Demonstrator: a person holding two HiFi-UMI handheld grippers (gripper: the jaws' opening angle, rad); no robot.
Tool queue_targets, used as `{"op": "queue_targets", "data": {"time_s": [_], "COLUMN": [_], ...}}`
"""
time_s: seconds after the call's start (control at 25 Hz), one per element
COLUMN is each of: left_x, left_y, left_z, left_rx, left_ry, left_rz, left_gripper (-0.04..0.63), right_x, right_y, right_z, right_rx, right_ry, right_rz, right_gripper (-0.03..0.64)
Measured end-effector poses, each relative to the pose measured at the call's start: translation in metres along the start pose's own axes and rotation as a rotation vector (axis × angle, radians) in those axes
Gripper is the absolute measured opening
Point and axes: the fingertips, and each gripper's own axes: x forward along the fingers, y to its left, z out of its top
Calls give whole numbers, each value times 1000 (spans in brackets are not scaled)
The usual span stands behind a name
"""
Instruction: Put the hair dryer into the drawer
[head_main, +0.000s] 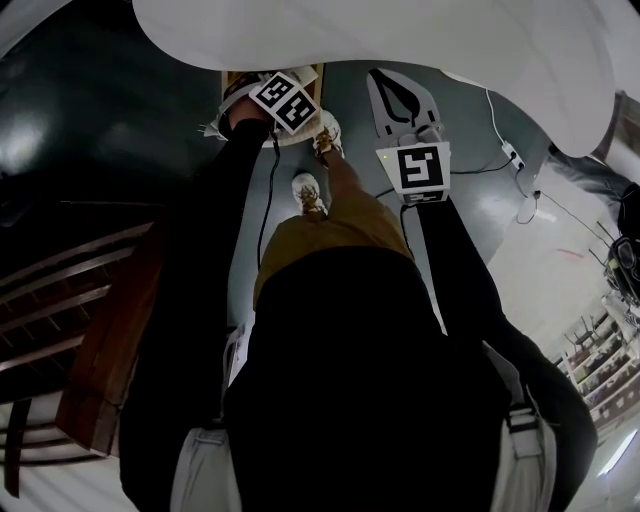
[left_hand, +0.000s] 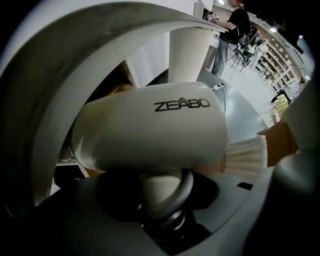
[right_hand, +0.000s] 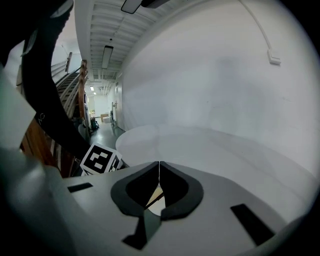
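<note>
A white hair dryer (left_hand: 150, 132) printed "ZEABO" fills the left gripper view, body lying sideways, its handle (left_hand: 161, 192) running down into the hollow between the jaws. My left gripper (left_hand: 165, 170) is shut on that handle. In the head view the left gripper (head_main: 283, 100) points straight down under its marker cube, over a light wooden box (head_main: 240, 80) that may be the drawer; the dryer is hidden there. My right gripper (head_main: 403, 100) is held beside it, a little to the right, shut, with its tips meeting (right_hand: 159, 163) and nothing between them.
A round white tabletop (head_main: 400, 30) hangs over both grippers, on a fluted white pedestal (left_hand: 187, 50). A dark wooden staircase (head_main: 90, 300) stands at left. Cables (head_main: 510, 155) lie on the grey floor at right. A person (left_hand: 231, 30) stands by distant shelves (left_hand: 280, 65).
</note>
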Motion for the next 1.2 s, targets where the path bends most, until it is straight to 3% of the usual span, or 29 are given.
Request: {"op": "queue_targets", "data": {"time_s": [0.28, 0.48, 0.72, 1.04, 1.2], "left_x": [13, 17, 22, 27, 25], "left_y": [-8, 6, 12, 18, 27], "left_z": [26, 36, 43, 42, 39], "left_rx": [-7, -111, -230, -262, -303], "left_ry": [-49, -132, -263, -272, -248], "left_rz": [15, 101, 72, 100, 149], "left_gripper": [218, 218, 218, 218, 218], "right_x": [-6, -15, -22, -14, -9], "right_y": [3, 3, 4, -5, -4], "right_z": [-9, -17, -11, 3, 10], "right_rx": [-18, -1, 20, 28, 37], "right_ry": [35, 47, 24, -25, -43], "right_rz": [10, 4, 18, -7, -6], "right_gripper": [28, 28, 28, 28, 28]}}
